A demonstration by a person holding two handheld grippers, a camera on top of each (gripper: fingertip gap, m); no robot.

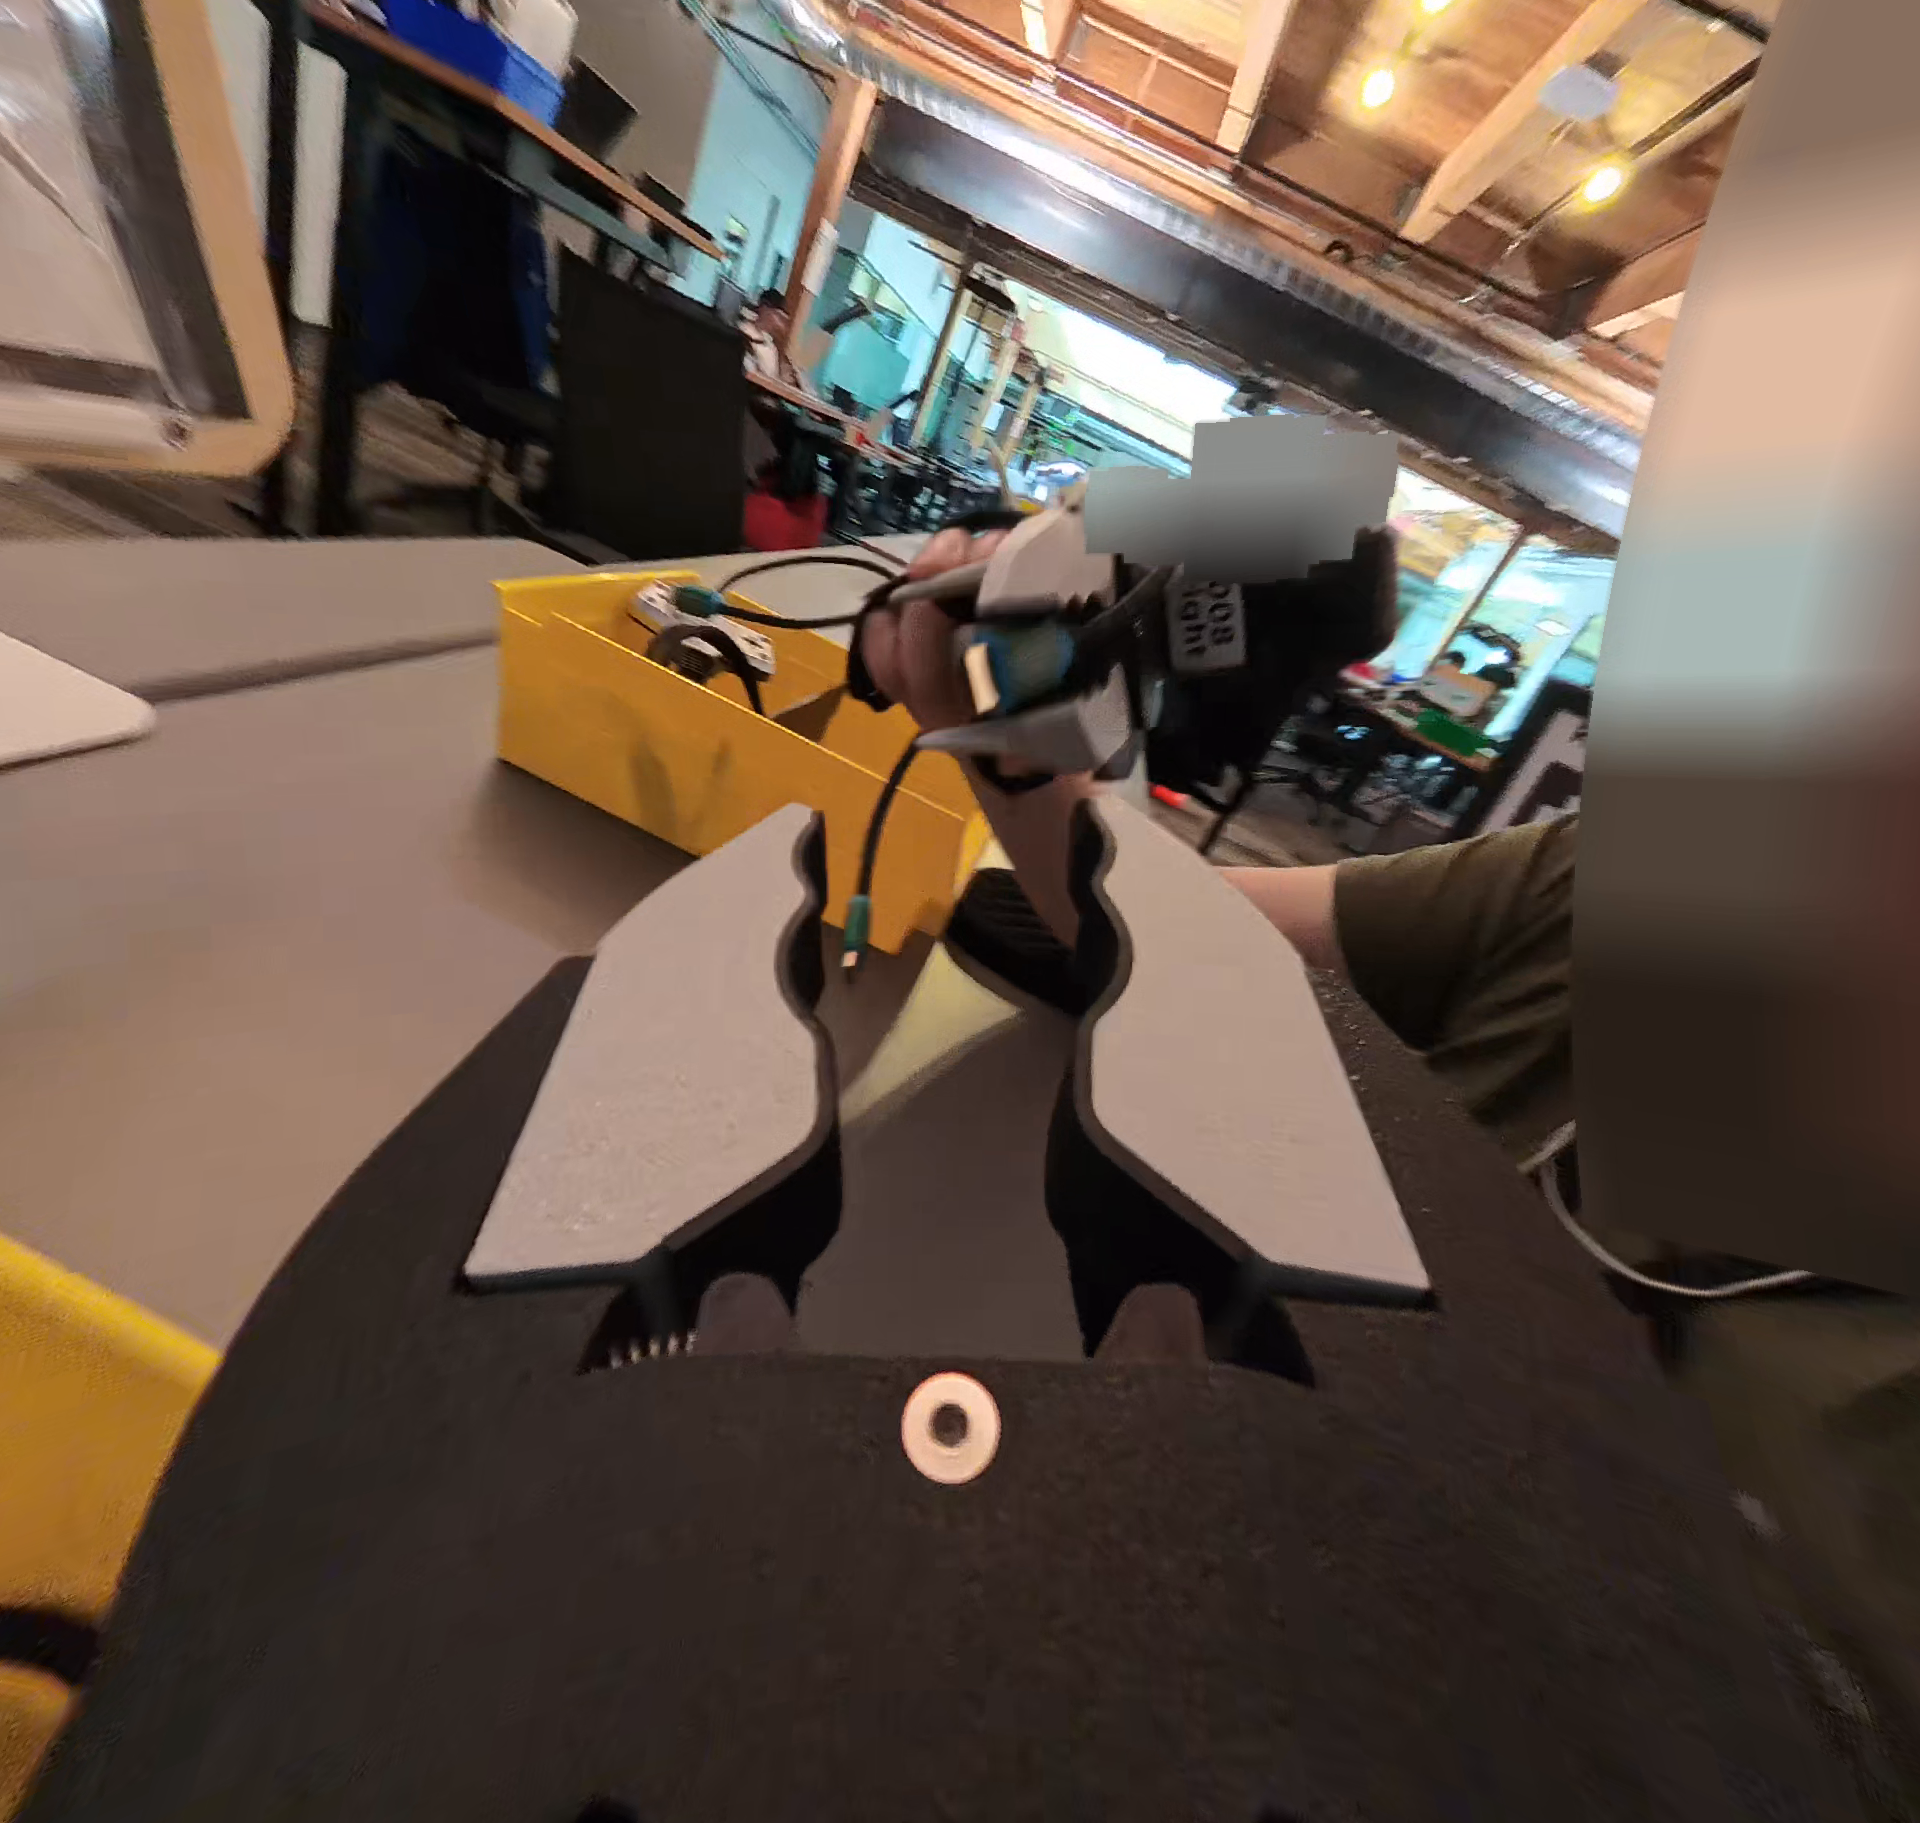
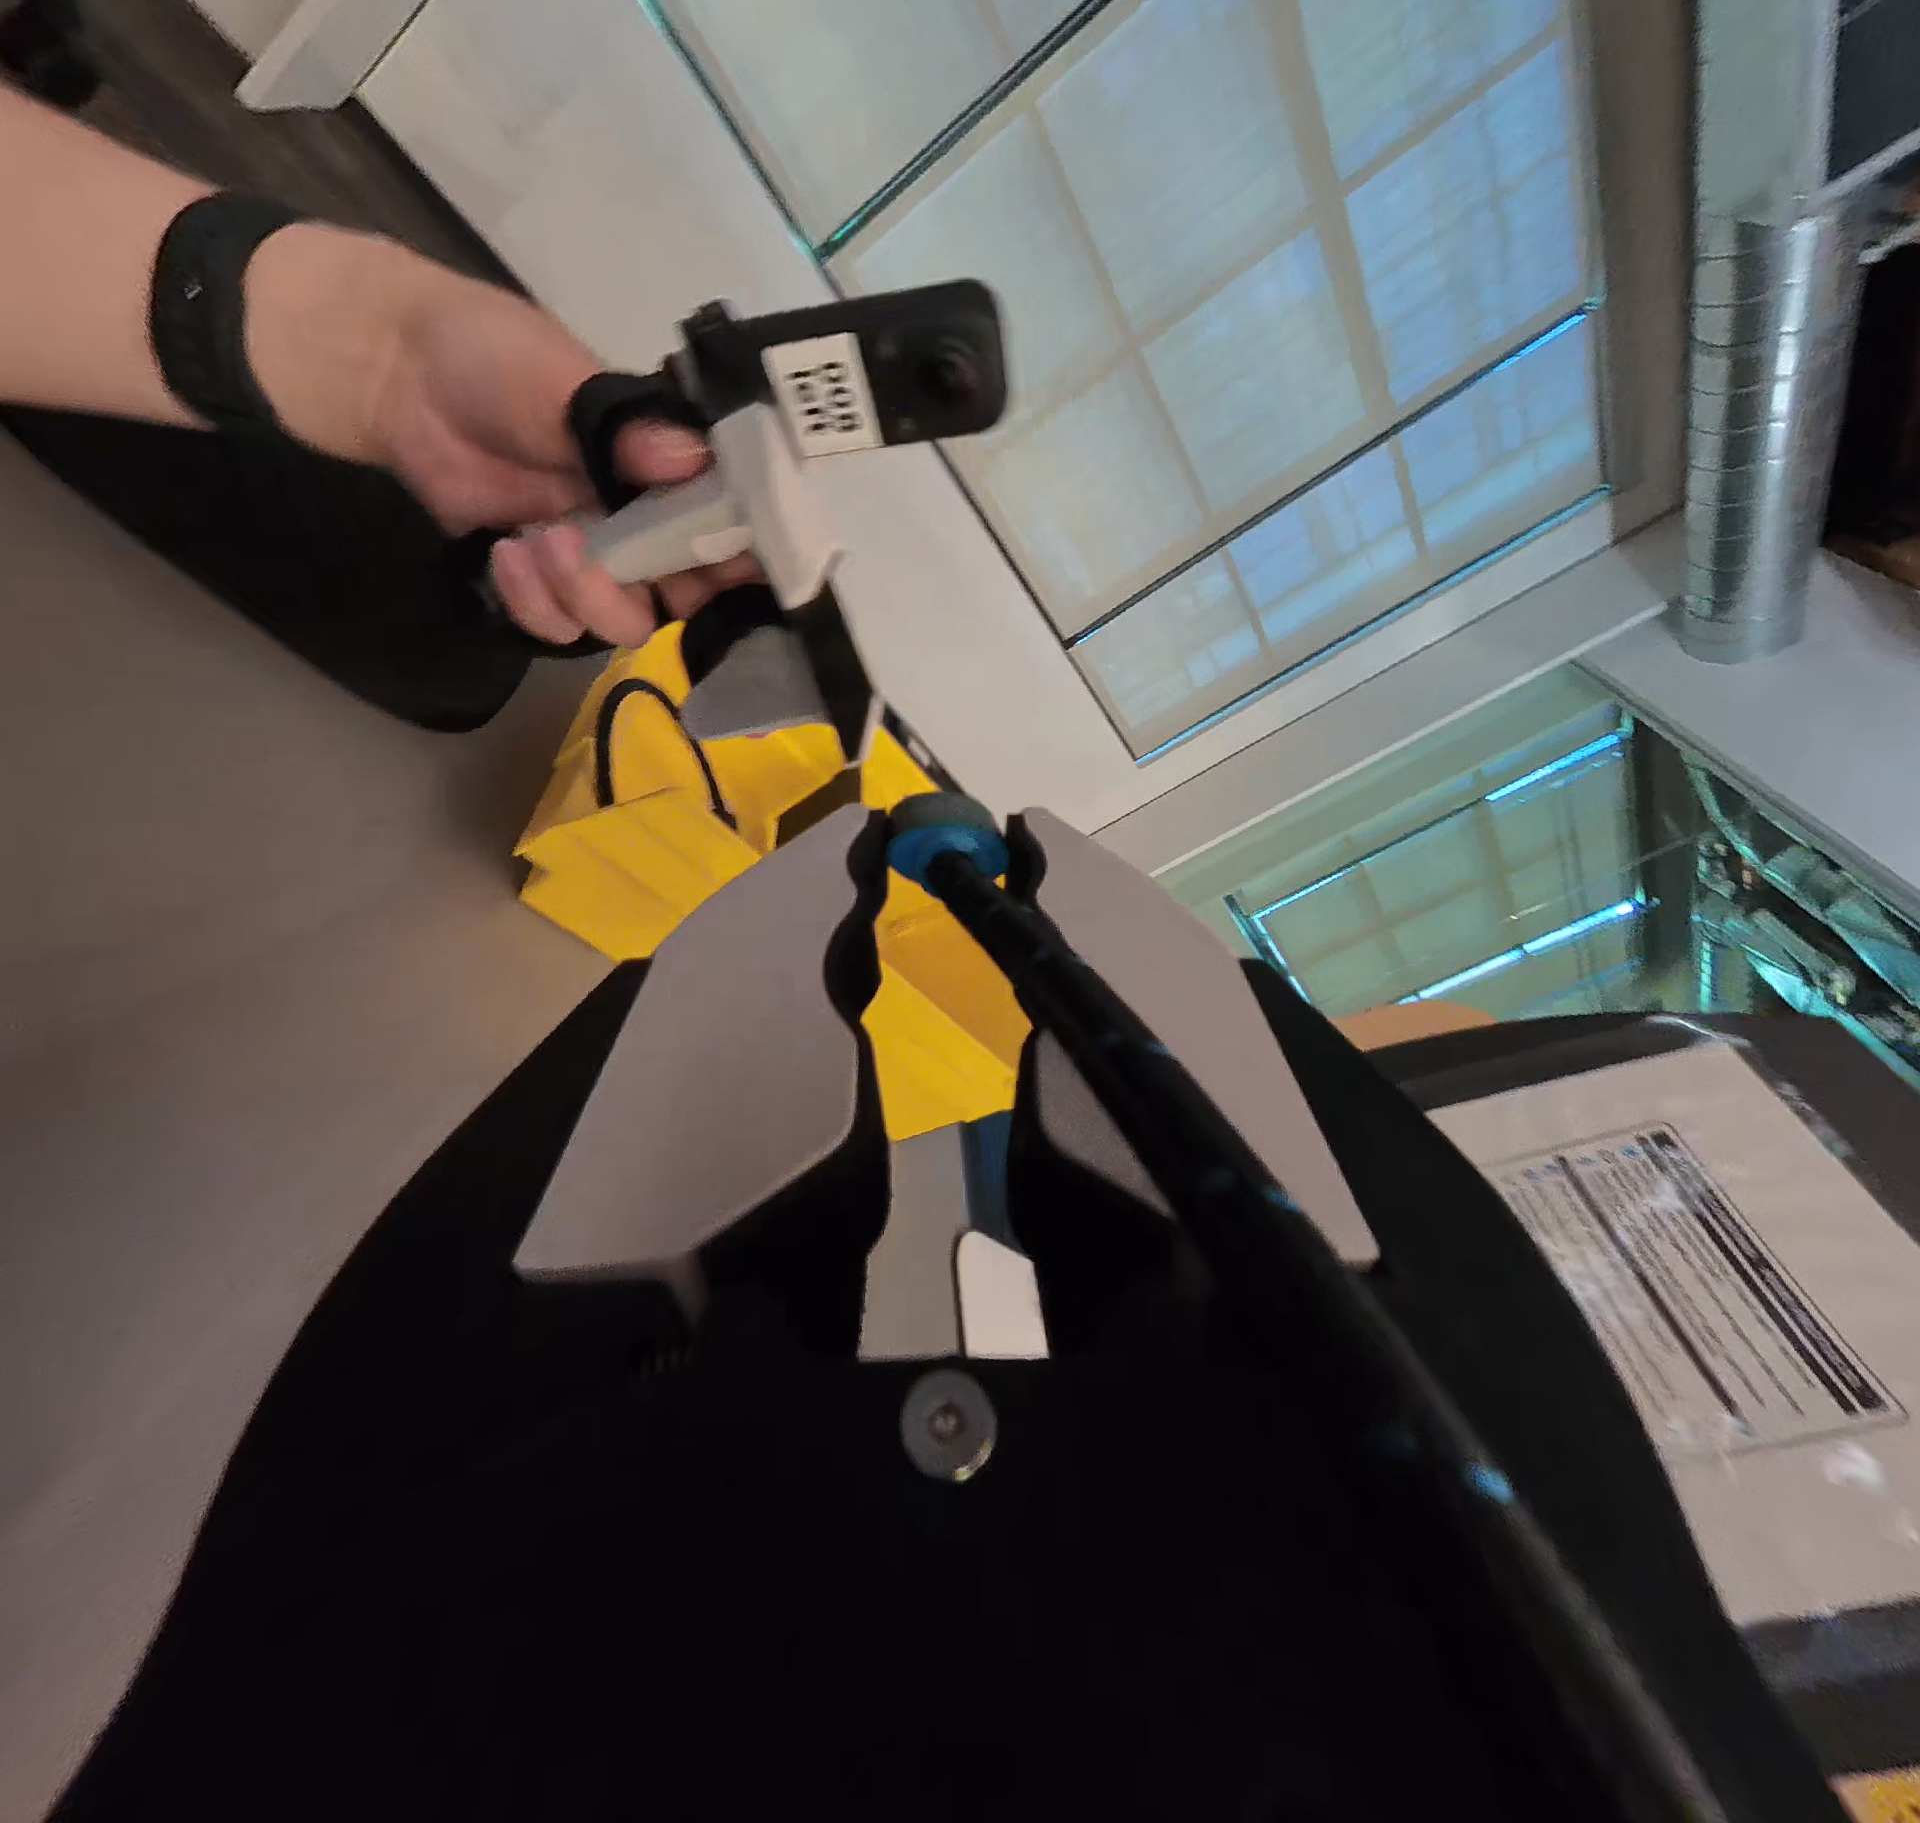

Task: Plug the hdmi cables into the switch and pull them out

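Between the fingers of the right gripper (image 2: 940,843) an HDMI plug (image 2: 943,831) with a blue collar is being pinched, its black cable (image 2: 1143,1067) running back over the gripper body toward the camera. In the left wrist view that gripper (image 1: 961,667) is being held up in the air above the table (image 1: 260,838), tilted on its side, with the plug's (image 1: 1003,667) metal tip poking out toward the left gripper. A second thin black cable (image 1: 883,838) is dangling from the holding hand (image 1: 920,646), its green-ended connector (image 1: 857,926) hanging just off the near corner of the yellow bin (image 1: 644,745).

Inside the bin, which is sitting toward the far edge of the table, a small silvery device (image 1: 701,630) — possibly the switch, though blur makes that uncertain — is lying with a green plug in it.

The left gripper (image 1: 956,880) is hovering low with its fingers (image 1: 686,1046) spread moderately and nothing between them. In the right wrist view its holder's hand (image 2: 468,443) is wrapping the grey handle, a black band on the wrist (image 2: 203,308), the tool pointing down toward the bin (image 2: 644,838).
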